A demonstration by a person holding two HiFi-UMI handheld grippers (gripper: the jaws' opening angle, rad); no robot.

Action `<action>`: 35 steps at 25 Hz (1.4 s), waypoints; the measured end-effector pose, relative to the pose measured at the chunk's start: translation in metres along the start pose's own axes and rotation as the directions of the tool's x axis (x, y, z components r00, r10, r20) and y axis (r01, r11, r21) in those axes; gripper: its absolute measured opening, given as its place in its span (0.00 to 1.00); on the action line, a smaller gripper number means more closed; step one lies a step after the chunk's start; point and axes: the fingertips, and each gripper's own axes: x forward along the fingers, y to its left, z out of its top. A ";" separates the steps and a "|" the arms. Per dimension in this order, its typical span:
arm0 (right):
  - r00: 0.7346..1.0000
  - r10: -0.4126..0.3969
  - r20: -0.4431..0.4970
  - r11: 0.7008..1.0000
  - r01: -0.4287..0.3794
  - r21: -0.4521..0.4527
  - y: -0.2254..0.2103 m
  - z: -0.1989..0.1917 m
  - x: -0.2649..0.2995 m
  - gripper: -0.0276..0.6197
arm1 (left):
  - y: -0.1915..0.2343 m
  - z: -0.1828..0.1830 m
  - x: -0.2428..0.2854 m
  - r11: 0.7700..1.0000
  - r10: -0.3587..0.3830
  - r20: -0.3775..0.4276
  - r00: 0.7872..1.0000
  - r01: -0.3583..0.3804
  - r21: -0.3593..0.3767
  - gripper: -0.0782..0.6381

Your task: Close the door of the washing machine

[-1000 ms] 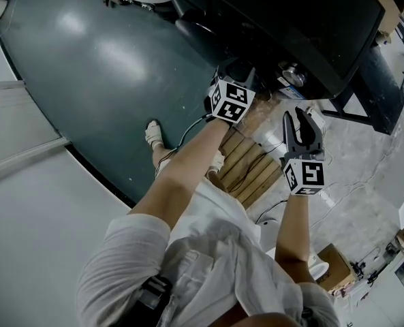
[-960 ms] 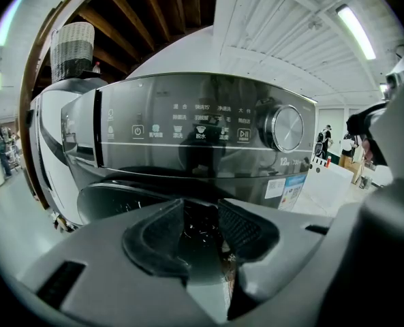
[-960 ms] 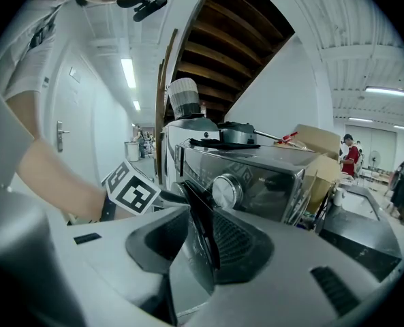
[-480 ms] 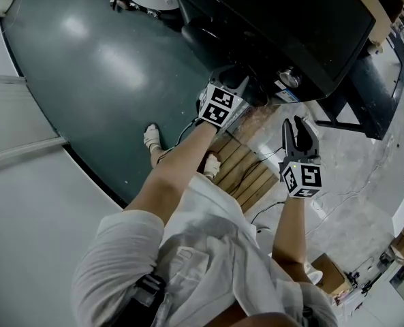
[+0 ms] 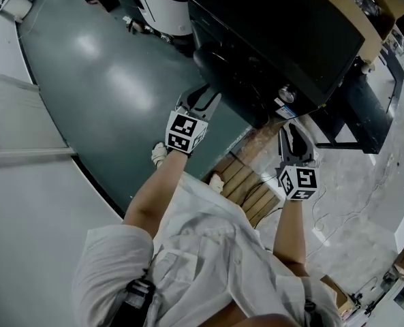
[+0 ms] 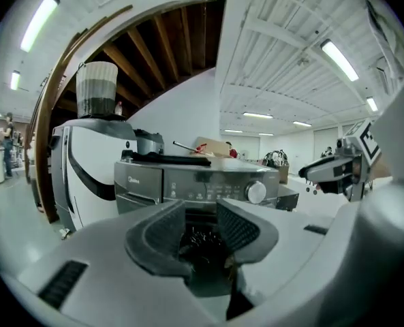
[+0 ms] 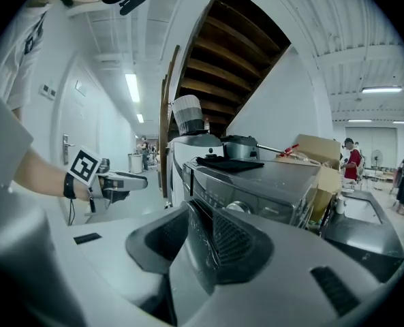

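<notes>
At the edge of the dark green floor (image 5: pixel 99 80) stands the grey washing machine (image 5: pixel 283 39), with its front turned to the person. Its door (image 7: pixel 196 251) is open and swung out from the front; the right gripper view shows it edge-on. The right tongs (image 5: pixel 293 135) are clamped on the edge of this door. The left tongs (image 5: pixel 203 101) hang in the air before the dark drum opening. They are closing, with nothing between them.
</notes>
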 end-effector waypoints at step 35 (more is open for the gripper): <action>0.960 -0.063 0.274 0.992 0.090 -0.088 0.007 0.134 -0.076 0.09 | -0.006 0.173 -0.167 0.989 0.115 0.340 0.933 -0.140 0.049 0.14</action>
